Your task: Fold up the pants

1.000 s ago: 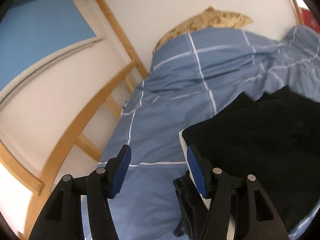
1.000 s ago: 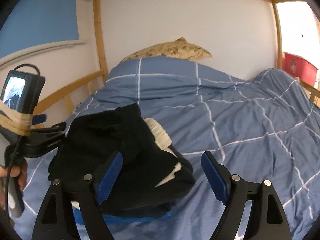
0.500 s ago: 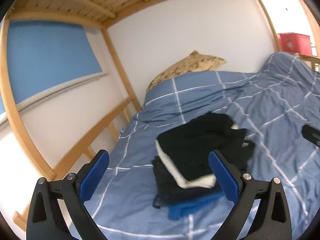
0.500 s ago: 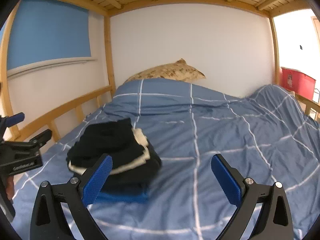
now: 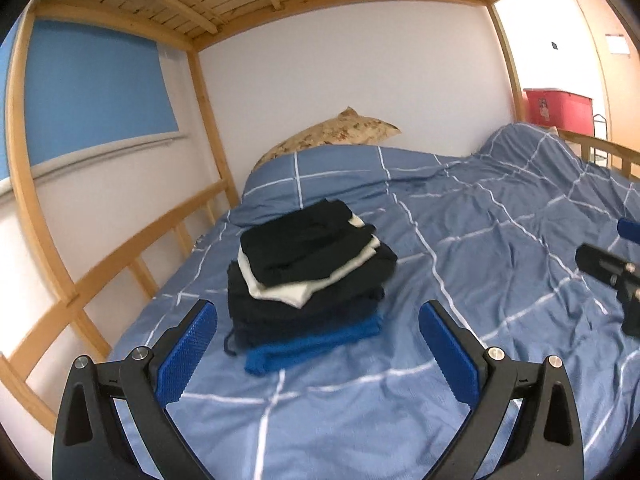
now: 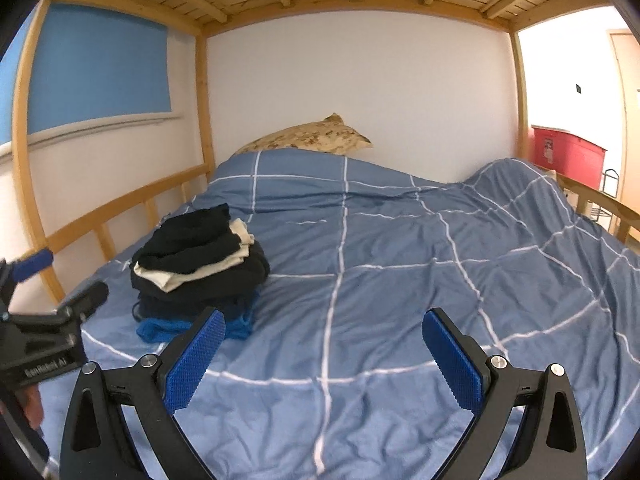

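Observation:
A stack of folded clothes (image 5: 308,280) lies on the blue checked duvet (image 5: 480,260), with folded black pants (image 5: 300,244) on top, then a cream garment, dark items and a blue one at the bottom. My left gripper (image 5: 318,344) is open and empty, held back from the stack's near side. My right gripper (image 6: 324,352) is open and empty, to the right of the stack (image 6: 200,268). The right gripper shows at the right edge of the left wrist view (image 5: 612,272); the left one shows at the left edge of the right wrist view (image 6: 48,320).
A wooden bunk frame with a side rail (image 5: 132,256) runs along the left of the bed. A patterned pillow (image 5: 332,136) lies at the head by the white wall. A red bin (image 5: 556,104) stands beyond the bed's right side. Slats of the upper bunk are overhead.
Both grippers have pulled back and away from the clothes stack and opened wider. The black pants now rest on top of the stack, released.

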Motion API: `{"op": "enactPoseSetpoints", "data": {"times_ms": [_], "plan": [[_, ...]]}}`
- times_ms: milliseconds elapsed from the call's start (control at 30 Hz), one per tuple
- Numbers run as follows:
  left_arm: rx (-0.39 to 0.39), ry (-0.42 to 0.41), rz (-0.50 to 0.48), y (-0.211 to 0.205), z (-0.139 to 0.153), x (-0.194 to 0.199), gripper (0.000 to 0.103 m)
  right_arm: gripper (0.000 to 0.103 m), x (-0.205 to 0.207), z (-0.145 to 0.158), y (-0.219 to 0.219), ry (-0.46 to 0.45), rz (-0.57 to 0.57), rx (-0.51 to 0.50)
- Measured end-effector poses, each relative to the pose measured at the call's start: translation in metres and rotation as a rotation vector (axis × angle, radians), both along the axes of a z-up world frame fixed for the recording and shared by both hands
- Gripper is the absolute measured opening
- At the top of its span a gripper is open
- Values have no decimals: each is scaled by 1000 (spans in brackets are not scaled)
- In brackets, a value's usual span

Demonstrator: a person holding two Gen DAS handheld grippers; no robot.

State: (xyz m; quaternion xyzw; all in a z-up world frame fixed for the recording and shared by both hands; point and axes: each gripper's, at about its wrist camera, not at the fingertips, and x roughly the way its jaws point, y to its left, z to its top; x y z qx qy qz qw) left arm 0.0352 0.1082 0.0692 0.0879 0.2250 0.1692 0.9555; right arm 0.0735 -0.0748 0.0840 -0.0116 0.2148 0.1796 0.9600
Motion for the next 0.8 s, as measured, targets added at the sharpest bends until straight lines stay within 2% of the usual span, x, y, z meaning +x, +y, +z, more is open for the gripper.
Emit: {"op": "enactPoseSetpoints", "data": {"times_ms": [233, 433, 667, 800], "plan": [[-13, 14, -11, -29, -7, -25, 103, 100, -20, -6, -31, 34, -1, 44], [20, -15, -7, -47, -4, -36, 103, 100, -41, -7, -53, 23, -49, 51], [-31, -21, -15, -59, -1, -48, 103, 100, -59, -11, -71, 26, -77, 46], [-33, -18, -9, -63, -1, -51, 103, 100, -66, -12, -77, 26, -76, 44]]}}
